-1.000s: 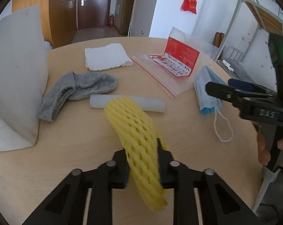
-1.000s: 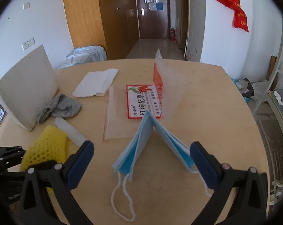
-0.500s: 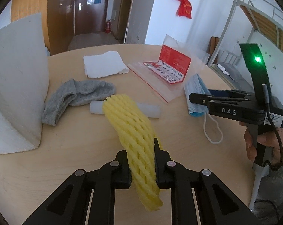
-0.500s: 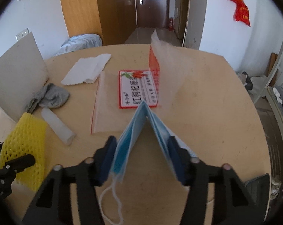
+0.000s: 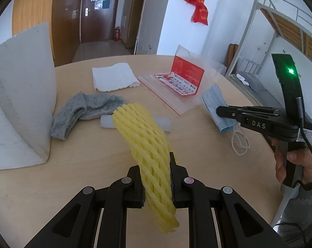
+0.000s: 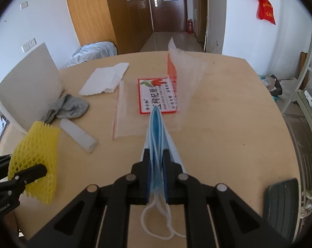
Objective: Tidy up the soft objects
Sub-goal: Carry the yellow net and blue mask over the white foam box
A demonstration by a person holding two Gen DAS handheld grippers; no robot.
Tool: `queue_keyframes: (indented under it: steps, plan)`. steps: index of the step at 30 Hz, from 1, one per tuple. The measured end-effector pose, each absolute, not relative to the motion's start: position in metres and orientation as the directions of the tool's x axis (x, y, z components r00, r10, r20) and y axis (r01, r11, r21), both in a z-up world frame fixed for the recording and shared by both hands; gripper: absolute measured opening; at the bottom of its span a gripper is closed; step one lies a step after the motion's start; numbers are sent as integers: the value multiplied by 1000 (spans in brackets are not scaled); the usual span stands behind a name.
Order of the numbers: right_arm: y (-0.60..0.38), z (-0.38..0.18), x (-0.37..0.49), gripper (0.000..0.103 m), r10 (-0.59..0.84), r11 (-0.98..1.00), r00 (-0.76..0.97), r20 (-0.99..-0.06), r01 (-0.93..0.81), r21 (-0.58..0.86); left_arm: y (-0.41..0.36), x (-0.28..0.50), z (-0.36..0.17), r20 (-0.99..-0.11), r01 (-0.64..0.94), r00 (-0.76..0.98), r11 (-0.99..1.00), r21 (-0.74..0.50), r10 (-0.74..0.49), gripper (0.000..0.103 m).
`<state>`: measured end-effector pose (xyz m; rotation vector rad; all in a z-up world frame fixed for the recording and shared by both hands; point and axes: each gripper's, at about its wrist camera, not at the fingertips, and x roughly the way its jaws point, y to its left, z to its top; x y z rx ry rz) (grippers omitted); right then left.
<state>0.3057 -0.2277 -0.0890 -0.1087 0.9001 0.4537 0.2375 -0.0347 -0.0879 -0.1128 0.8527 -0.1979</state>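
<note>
Left gripper (image 5: 156, 177) clenching yellow foam net (image 5: 149, 144), holding it above table (image 5: 73, 175). Right gripper (image 6: 157, 177) closing jaws on folded blue mask (image 6: 156, 136), pads pressing it, ear loops dangling. Sock (image 5: 83, 109), white cloth (image 5: 114, 79), foam tube (image 6: 78, 135), zip bag (image 6: 156, 101) lying loose; sorting looking barely begun.

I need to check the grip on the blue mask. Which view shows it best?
The right wrist view: the mask runs straight between the closing right claw, pinched flat, loops hanging below. The left wrist view shows the mask side-on, partly hidden behind that claw.
</note>
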Motion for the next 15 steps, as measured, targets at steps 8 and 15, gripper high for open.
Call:
queue_keyframes:
  steps: [8, 15]
  plan:
    - [-227, -72, 282, 13, 354, 896, 562, -747, -432, 100, -37, 219, -69, -700, 143, 677, 974, -175, -225, 18]
    - [-229, -58, 258, 13, 365, 899, 597, -714, -427, 102, -35, 202, -57, -682, 129, 702, 978, -163, -207, 18]
